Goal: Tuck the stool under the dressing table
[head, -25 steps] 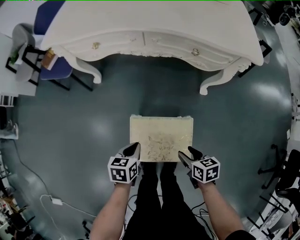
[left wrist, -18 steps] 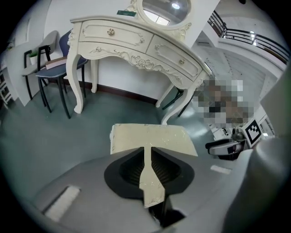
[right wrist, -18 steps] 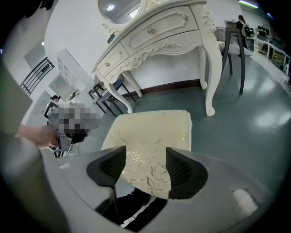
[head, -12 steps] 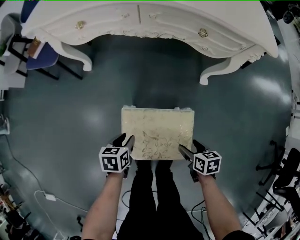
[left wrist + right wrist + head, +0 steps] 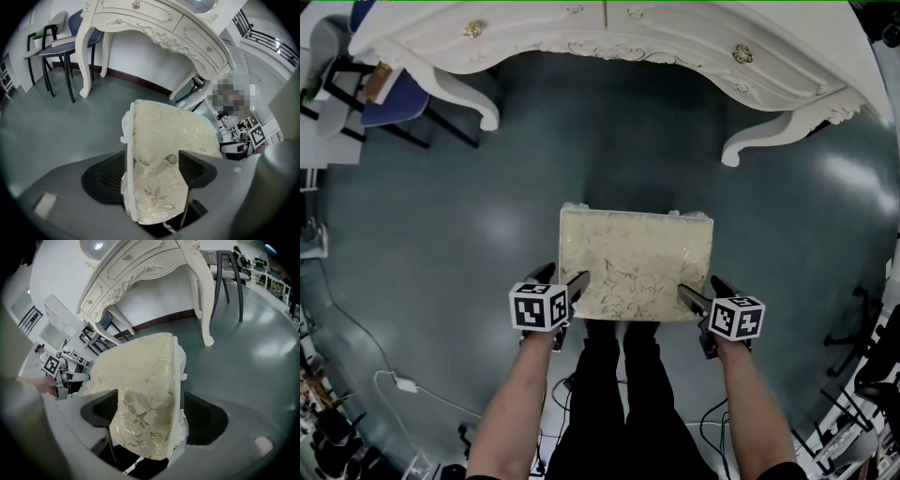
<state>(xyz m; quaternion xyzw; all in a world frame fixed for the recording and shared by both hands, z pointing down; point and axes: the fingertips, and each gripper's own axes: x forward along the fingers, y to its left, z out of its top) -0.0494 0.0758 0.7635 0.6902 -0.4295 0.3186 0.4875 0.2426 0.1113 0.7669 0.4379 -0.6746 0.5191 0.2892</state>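
Observation:
The stool (image 5: 636, 264), with a cream gold-patterned cushion, stands on the grey floor in front of the white dressing table (image 5: 675, 42), apart from it. My left gripper (image 5: 564, 275) straddles the stool's near left corner, and my right gripper (image 5: 701, 287) straddles the near right corner. In the left gripper view the cushion corner (image 5: 157, 159) lies between the spread jaws of the left gripper (image 5: 152, 171). The right gripper view shows the other corner (image 5: 147, 394) between the right gripper's (image 5: 150, 416) jaws. Both pairs of jaws have just been opening and stand open around the cushion edge.
A blue chair (image 5: 389, 94) on black legs stands beside the table's left leg (image 5: 478, 103). The table's right leg (image 5: 741, 150) curves down at the far right. Cables (image 5: 394, 384) trail on the floor at lower left. A dark chair base (image 5: 862, 337) sits at the right edge.
Both grippers have sunk to the stool's near corners and their jaws have spread. The left gripper was shut before and now sits astride the cushion corner.

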